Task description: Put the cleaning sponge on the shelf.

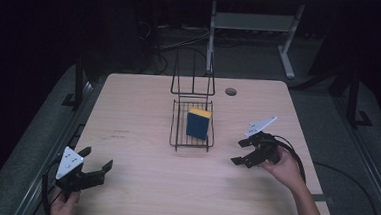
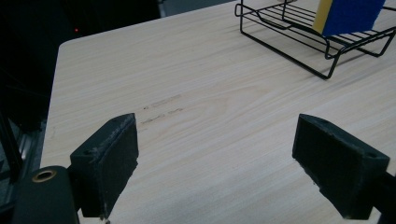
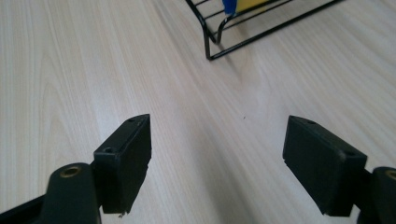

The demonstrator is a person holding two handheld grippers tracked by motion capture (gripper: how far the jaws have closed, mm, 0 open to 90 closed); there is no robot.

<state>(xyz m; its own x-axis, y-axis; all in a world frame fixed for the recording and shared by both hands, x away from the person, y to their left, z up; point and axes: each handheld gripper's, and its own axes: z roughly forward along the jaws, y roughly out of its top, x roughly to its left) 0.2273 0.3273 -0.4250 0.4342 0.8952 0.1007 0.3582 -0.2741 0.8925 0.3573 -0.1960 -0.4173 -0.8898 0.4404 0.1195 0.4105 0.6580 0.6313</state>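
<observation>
A dark room with cables and a metal frame on the floor is seen behind a pale wooden table (image 1: pixel 143 104). Near the middle of the table, toward its far edge, a black wire rack (image 1: pixel 192 130) is set, and a blue-and-yellow sponge (image 1: pixel 198 123) is leaned upright inside it against the wires, probably so it can drain or be picked out easily. The right gripper (image 1: pixel 248 151) is held near the right edge, aimed toward the rack, its jaws spread apart with nothing between them. The left gripper (image 1: pixel 94 169) is held at the near left corner, jaws likewise apart and empty, well apart from the rack, apparently kept in reserve.
</observation>
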